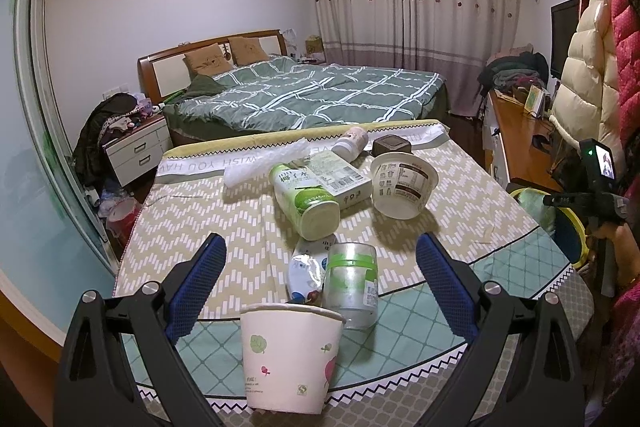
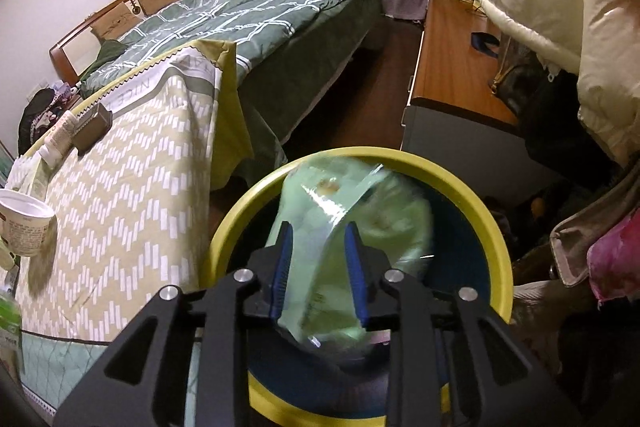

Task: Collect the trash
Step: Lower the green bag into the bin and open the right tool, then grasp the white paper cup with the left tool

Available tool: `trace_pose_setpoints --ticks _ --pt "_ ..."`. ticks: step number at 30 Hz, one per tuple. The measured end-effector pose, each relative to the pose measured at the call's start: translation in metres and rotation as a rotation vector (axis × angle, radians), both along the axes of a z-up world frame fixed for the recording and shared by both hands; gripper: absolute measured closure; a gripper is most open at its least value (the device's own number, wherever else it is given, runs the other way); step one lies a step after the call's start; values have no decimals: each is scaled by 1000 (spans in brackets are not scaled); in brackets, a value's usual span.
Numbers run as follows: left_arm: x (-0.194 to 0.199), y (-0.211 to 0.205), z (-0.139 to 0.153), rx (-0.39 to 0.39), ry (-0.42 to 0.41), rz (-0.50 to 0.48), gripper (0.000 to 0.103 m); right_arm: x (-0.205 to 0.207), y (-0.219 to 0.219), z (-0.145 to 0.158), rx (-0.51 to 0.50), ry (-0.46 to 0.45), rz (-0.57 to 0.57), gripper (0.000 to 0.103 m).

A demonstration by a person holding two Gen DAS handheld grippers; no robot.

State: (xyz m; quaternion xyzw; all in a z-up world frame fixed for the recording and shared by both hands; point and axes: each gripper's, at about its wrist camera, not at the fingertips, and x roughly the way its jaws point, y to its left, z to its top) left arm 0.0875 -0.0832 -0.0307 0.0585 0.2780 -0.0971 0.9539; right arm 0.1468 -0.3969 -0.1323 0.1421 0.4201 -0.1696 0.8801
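The right gripper (image 2: 318, 267) hangs over the yellow-rimmed bin (image 2: 472, 187), placed there so the pale green plastic packet (image 2: 352, 215) drops straight in. Its jaws stand slightly apart with the blurred packet between them; it looks released, not pinched. The packet's long axis runs from the fingers away toward the bin's far rim. The left gripper (image 1: 320, 283) waits wide apart above the table (image 1: 480, 227), framing a paper cup (image 1: 288, 355) and a clear jar (image 1: 352, 287), likely next.
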Motion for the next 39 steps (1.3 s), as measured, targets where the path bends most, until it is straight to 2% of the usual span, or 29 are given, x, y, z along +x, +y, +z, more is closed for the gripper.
trace_pose_setpoints --ticks 7,15,21,33,39 --pt "-3 5 -11 22 18 8 9 -11 14 15 -7 -44 20 72" --pt "-6 13 -41 68 100 12 9 -22 37 37 -22 -98 66 65" --pt "-8 27 -51 77 137 41 9 -27 50 46 -26 -117 98 64" --pt "6 32 -79 97 261 42 9 -29 59 45 -18 -114 123 62" --pt "10 35 -87 72 297 22 10 -28 58 43 -12 -110 129 62"
